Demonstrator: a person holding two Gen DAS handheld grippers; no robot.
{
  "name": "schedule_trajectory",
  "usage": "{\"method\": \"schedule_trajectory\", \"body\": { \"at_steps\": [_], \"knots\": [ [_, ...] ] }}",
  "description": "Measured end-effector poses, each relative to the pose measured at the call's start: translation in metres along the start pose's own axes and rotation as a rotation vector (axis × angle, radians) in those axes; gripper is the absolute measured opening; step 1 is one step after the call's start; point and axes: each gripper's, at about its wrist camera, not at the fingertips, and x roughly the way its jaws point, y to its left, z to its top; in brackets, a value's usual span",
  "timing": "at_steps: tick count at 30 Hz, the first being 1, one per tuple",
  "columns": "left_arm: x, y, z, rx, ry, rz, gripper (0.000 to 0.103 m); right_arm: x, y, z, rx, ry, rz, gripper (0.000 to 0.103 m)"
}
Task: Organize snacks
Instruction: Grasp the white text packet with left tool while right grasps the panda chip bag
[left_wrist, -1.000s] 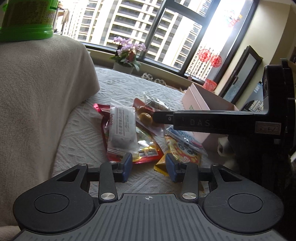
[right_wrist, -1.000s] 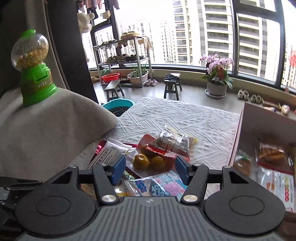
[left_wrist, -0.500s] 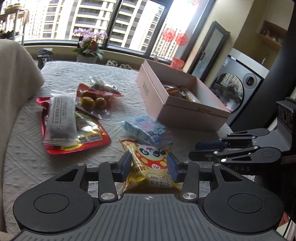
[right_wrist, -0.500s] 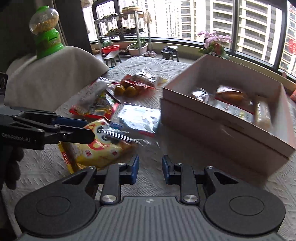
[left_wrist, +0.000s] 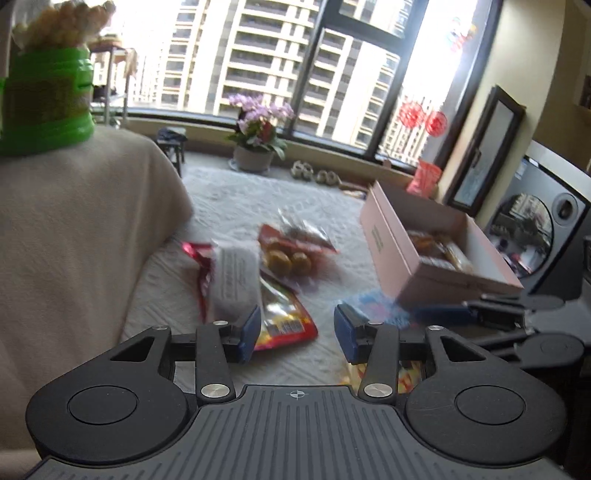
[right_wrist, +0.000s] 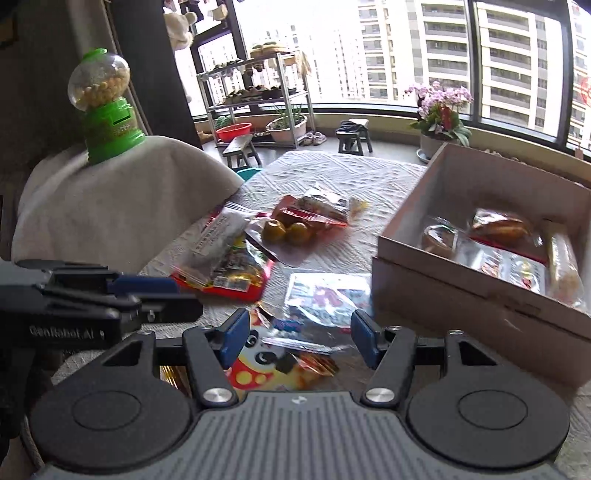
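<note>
White quilted cloth by the window carries loose snack packets (right_wrist: 229, 258) left of a pink box (right_wrist: 480, 302) already holding several, so sorting looks partly done, while left gripper (left_wrist: 294, 328) and right gripper (right_wrist: 295, 338) are opening, pinching nothing.

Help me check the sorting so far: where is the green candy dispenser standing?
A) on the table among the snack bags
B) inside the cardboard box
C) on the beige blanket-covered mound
C: the green candy dispenser stands on top of the beige blanket-covered mound, apart from the cardboard box.
</note>
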Motion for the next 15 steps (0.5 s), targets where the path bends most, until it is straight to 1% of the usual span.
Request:
{"method": "schedule_trajectory", "body": {
  "at_steps": [1, 3, 5, 7, 8, 10, 11, 12, 13, 14, 15],
  "knots": [
    [0.005, 0.002, 0.006, 0.011, -0.018, 0.044, 0.049, 0.002, 0.005, 0.002, -0.014, -0.006, -0.004, 0.061],
    [0.023, 0.006, 0.015, 0.024, -0.007, 0.112, 0.049, 0.003, 0.012, 0.003, -0.033, -0.008, 0.001, 0.061],
    [0.049, 0.011, 0.02, 0.038, 0.037, 0.143, 0.049, 0.001, 0.013, 0.002, -0.026, -0.002, 0.013, 0.061],
    [0.072, 0.011, 0.021, 0.067, 0.085, 0.17, 0.049, -0.005, 0.011, -0.002, -0.022, 0.003, 0.006, 0.061],
    [0.08, 0.01, 0.02, 0.084, 0.1, 0.184, 0.053, -0.008, 0.009, -0.004, -0.02, 0.005, -0.008, 0.061],
    [0.08, 0.008, 0.018, 0.108, 0.08, 0.188, 0.051, -0.015, 0.006, -0.009, -0.018, 0.013, -0.036, 0.061],
    [0.077, 0.006, 0.017, 0.12, 0.083, 0.187, 0.045, -0.018, 0.005, -0.012, -0.017, 0.017, -0.043, 0.061],
    [0.072, 0.004, 0.016, 0.13, 0.081, 0.178, 0.045, -0.021, 0.005, -0.016, -0.014, 0.024, -0.046, 0.061],
    [0.062, 0.003, 0.012, 0.137, 0.071, 0.142, 0.043, -0.023, 0.005, -0.019, -0.012, 0.029, -0.045, 0.061],
    [0.054, 0.002, 0.008, 0.137, 0.063, 0.106, 0.036, -0.024, 0.007, -0.022, -0.013, 0.031, -0.041, 0.061],
    [0.044, 0.001, 0.002, 0.135, 0.06, 0.077, 0.032, -0.025, 0.01, -0.024, -0.016, 0.031, -0.036, 0.061]
  ]
}}
